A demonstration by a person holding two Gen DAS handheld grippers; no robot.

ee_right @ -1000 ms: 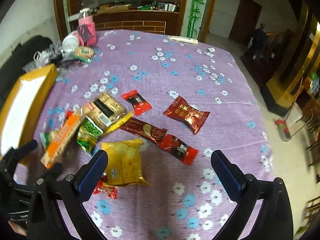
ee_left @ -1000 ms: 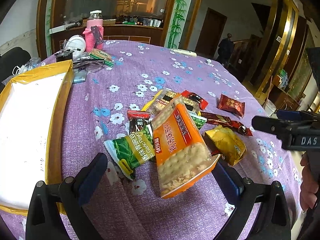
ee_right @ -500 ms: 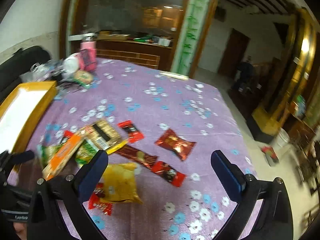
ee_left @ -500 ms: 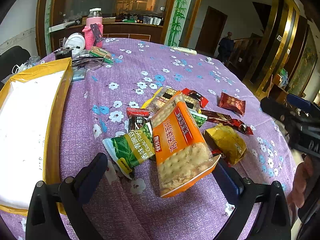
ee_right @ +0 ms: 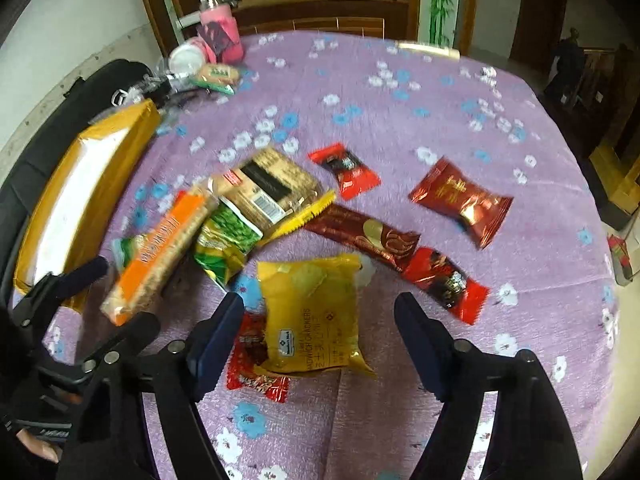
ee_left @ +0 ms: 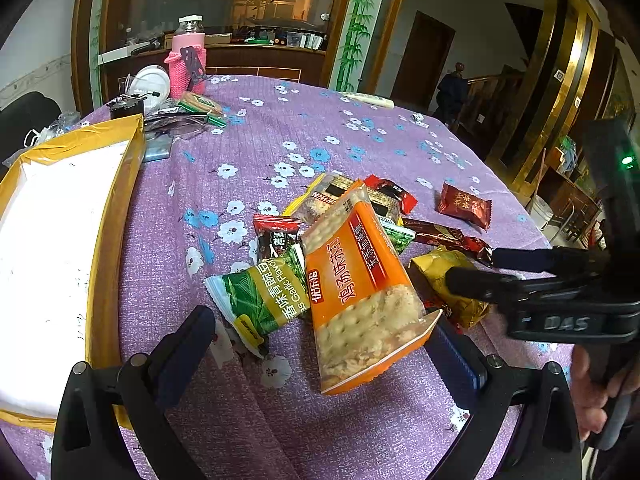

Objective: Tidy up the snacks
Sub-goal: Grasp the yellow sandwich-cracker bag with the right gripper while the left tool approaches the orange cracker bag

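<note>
Two claws work the snack pile at mid-frame on the worktop (ee_left: 280, 128): the left claw (ee_left: 320, 344) stands apart around the orange cracker pack (ee_left: 360, 280), not pressing it. The right claw (ee_right: 320, 320), jaws just closing, straddles the yellow pack (ee_right: 312, 312) untouched; centre it, then squeeze gently toward the box (ee_left: 60, 240) at left.

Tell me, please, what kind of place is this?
Probably a home dining room: a round table under a flowered purple tablecloth, a wooden counter with a glass pane, and a dark wooden door.
</note>
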